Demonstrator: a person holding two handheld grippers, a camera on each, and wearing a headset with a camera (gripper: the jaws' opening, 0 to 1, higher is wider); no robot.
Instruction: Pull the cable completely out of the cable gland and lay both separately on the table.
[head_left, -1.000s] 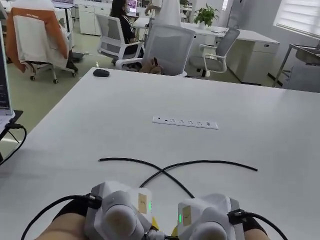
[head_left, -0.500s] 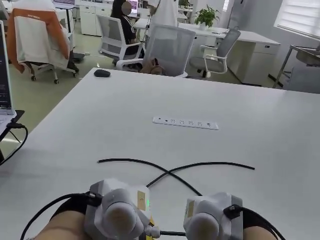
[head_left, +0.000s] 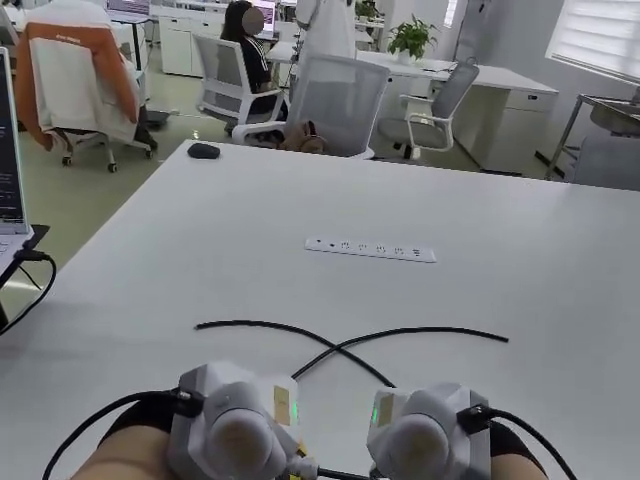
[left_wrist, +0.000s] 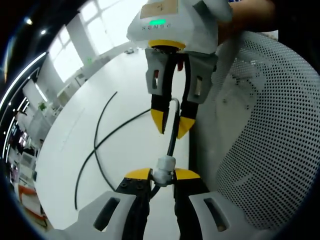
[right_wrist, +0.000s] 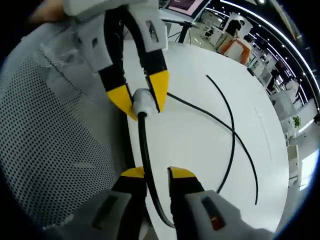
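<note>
The yellow-tipped left tongs (left_wrist: 163, 174) are pressed together on the cable gland (left_wrist: 164, 169), a small, rounded white plastic fitting held by the near edge of the counter (head_left: 450, 200); the thin black cable (left_wrist: 173, 137) comes out of the gland and runs between the yellow tips of the right tongs (right_wrist: 156, 173); whether those pinch it I cannot tell; farther out the cable lies crossed over itself on the smooth white counter; grey perforated mesh (left_wrist: 260, 130) sits beside the edge.

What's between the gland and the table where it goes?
Nothing visible. The left gripper holds the cable gland near the table edge, bare surface beside it; loose cable strands cross farther out.
</note>
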